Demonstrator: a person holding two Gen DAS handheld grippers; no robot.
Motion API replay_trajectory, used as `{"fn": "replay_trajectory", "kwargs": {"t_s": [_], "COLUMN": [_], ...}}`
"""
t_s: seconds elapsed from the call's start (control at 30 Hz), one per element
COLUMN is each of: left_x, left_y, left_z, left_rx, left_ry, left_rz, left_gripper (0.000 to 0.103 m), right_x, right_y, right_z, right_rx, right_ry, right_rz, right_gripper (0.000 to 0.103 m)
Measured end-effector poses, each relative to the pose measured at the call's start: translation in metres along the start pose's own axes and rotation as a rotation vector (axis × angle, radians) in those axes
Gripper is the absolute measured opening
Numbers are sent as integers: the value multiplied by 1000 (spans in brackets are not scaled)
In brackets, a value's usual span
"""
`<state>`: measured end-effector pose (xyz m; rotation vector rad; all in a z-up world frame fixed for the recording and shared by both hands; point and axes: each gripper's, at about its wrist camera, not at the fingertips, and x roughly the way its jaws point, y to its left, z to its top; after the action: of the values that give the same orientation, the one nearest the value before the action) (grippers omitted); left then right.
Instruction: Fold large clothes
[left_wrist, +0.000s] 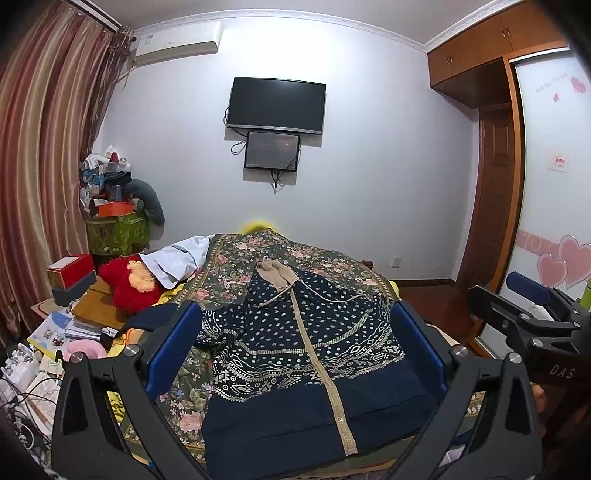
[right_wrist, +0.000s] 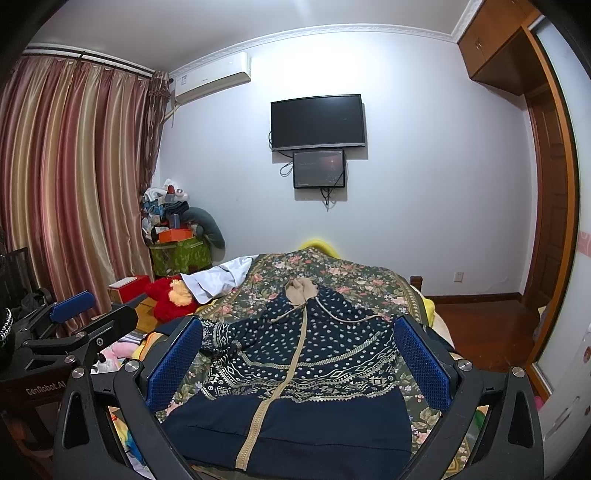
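Observation:
A navy zip hoodie (left_wrist: 295, 354) with white dots, geometric bands and a beige hood lies flat, front up, on a floral bedspread (left_wrist: 258, 251); it also shows in the right wrist view (right_wrist: 295, 369). Its sleeves are folded in over the sides. My left gripper (left_wrist: 295, 347) is open and empty, held above the hoodie's lower half. My right gripper (right_wrist: 299, 358) is open and empty, likewise above the hoodie. The right gripper shows at the right edge of the left wrist view (left_wrist: 532, 317); the left gripper shows at the left of the right wrist view (right_wrist: 85, 321).
A red plush toy (left_wrist: 129, 284) and white cloth (left_wrist: 177, 258) lie at the bed's left. Boxes, books and cables (left_wrist: 55, 332) crowd the left side. A wardrobe (left_wrist: 546, 177) stands at right. A TV (left_wrist: 277, 105) hangs on the far wall.

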<state>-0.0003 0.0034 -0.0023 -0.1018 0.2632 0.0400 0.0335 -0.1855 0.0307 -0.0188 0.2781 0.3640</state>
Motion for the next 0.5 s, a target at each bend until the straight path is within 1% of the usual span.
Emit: {"fn": "replay_trajectory", "kwargs": {"t_s": [0.5], "left_x": [2], "left_y": [3], "left_z": [0], "left_rx": [-10], "left_ry": [-3], "left_rz": [2], "left_gripper": [103], "right_x": [4], "right_y": [2], "right_z": [-1], "right_rx": [7], "right_ry": [10], "right_rz": [4], "right_gripper": [103]}}
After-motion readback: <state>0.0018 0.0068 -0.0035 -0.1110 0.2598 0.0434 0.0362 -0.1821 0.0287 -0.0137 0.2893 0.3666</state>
